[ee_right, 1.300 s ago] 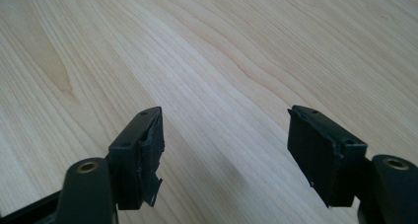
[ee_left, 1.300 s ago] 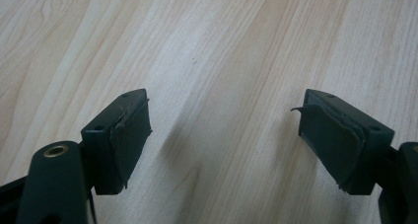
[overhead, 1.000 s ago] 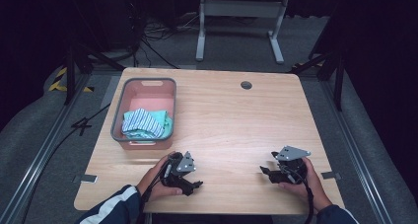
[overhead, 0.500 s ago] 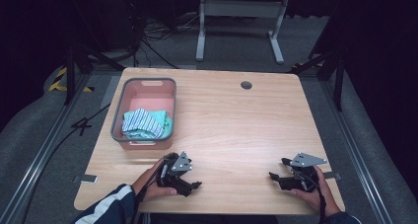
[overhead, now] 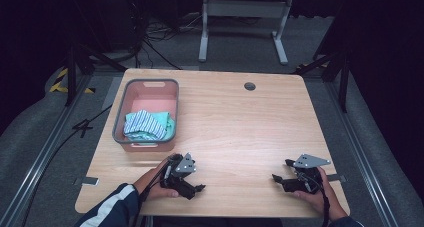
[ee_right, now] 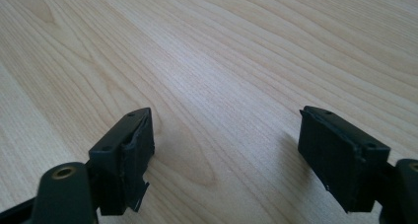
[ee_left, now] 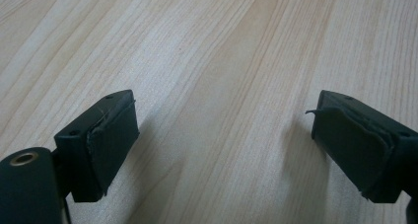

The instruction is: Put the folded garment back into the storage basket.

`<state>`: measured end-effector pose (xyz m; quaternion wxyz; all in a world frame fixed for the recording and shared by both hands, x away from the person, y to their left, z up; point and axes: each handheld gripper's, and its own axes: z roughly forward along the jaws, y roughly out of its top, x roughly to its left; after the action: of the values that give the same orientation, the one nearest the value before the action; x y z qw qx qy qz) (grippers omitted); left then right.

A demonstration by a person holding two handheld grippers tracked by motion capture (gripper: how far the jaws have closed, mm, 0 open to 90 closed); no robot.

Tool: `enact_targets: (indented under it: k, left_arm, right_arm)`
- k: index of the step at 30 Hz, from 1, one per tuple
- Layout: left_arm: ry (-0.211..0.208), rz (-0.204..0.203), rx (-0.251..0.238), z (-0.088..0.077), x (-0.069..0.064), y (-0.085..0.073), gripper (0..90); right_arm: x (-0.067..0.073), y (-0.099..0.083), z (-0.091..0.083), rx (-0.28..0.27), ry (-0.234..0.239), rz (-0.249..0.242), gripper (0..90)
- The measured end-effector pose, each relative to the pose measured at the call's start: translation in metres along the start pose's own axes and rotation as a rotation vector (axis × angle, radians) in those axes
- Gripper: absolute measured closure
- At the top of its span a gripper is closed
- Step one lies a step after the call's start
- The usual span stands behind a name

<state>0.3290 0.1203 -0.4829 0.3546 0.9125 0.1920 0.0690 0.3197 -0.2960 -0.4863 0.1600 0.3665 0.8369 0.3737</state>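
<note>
Striped cloth bunched in pink basket, far-left of counter. My left tongs and right tongs rest low near front edge, both wide open, empty. Risk: light basket sliding or tipping if cloth snags on lift; jaws scraping counter.

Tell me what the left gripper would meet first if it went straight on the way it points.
Probably the light wooden table. The left gripper, jaws wide apart, angles down at bare wood close ahead, with nothing between.
</note>
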Motion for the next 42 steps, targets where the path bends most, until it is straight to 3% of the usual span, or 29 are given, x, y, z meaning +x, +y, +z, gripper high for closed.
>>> enact_targets:
  k: [42]
  left_arm:
    - [-0.007, 0.002, -0.001, 0.0028, -0.0003, 0.0024, 8.5]
  right_arm:
    - [-0.0002, -0.0002, -0.0002, 0.000, 0.001, -0.001, 21.9]
